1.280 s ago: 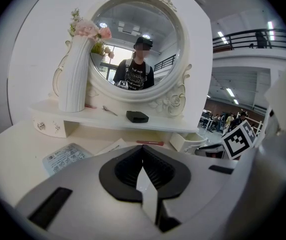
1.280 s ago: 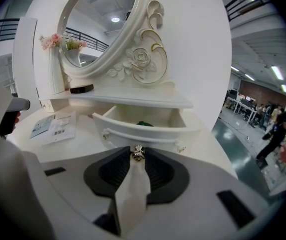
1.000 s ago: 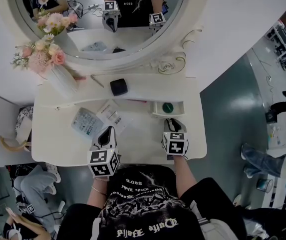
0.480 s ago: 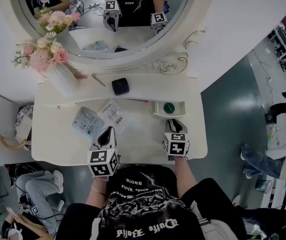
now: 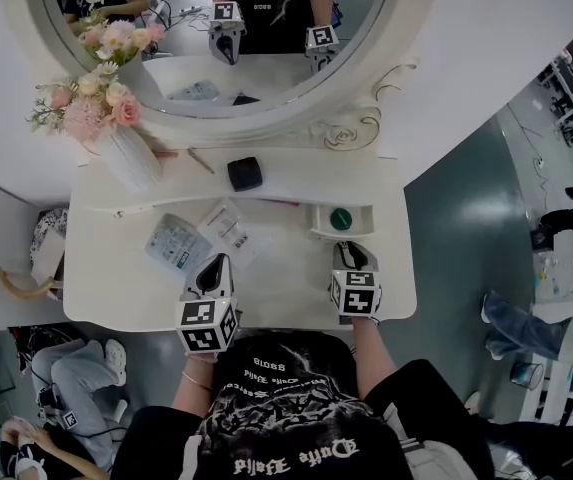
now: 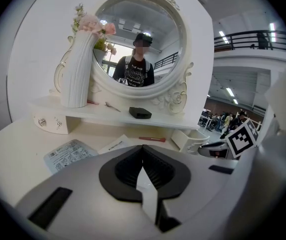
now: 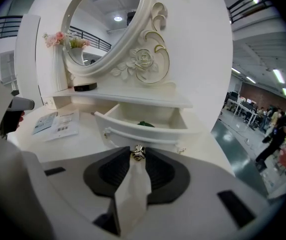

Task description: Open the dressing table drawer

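The small white drawer point(image 5: 338, 234) on the right under the dressing table's shelf stands pulled out, with a green thing point(image 5: 340, 218) inside it. My right gripper point(image 5: 351, 252) is just in front of it. In the right gripper view the drawer front point(image 7: 133, 132) fills the middle and the right gripper point(image 7: 139, 154) is shut on its small metal knob point(image 7: 139, 152). My left gripper point(image 5: 216, 264) rests low over the table top left of centre. In its own view the left gripper point(image 6: 143, 148) is shut with nothing between its pads, and the drawer point(image 6: 192, 139) shows off to the right.
A white vase of pink flowers point(image 5: 126, 158) stands at the shelf's left. A black box point(image 5: 245, 173) and a hairpin point(image 5: 201, 160) lie on the shelf. Leaflets point(image 5: 201, 236) and a red pen point(image 6: 151, 139) lie on the table top. The round mirror point(image 5: 216, 28) rises behind.
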Available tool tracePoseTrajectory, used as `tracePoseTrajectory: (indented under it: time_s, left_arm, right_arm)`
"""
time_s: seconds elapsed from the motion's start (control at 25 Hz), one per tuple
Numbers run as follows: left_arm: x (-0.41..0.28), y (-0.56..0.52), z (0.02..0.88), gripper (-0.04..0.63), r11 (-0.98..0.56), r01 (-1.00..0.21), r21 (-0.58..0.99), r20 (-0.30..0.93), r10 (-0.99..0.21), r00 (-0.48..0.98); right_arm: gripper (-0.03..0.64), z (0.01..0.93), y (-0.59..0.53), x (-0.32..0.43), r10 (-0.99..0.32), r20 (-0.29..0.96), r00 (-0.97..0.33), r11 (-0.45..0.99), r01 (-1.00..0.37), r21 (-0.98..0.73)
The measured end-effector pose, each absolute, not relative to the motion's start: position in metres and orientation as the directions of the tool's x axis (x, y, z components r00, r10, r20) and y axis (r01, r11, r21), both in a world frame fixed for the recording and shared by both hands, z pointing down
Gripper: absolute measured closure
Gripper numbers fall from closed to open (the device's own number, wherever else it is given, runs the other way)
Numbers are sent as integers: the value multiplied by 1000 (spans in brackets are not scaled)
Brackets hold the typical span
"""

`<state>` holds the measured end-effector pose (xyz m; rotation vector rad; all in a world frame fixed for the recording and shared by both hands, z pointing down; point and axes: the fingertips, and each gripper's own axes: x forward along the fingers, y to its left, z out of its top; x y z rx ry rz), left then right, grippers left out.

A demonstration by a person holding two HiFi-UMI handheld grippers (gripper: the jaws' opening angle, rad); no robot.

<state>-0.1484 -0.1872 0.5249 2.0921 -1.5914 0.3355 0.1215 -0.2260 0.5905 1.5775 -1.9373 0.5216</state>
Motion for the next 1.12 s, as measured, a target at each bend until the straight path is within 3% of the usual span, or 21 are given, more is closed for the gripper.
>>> tracePoseTrajectory:
  time_s: [0.28, 0.68, 1.12]
  left_arm:
    - [-148, -188, 528, 580, -204, -951, 234, 475, -829, 295]
    - [-145, -184, 532, 580, -199, -950, 242, 484, -824, 295]
    - [-140, -177, 537, 580, -201, -948, 248, 491, -817, 302]
  right_arm:
    - [422, 584, -222, 116, -759, 622, -194, 231, -973, -23]
    - [407, 584, -197, 104, -736, 619, -274, 249, -960, -129]
    - [580, 568, -190, 65, -747, 568, -344, 353, -930, -99]
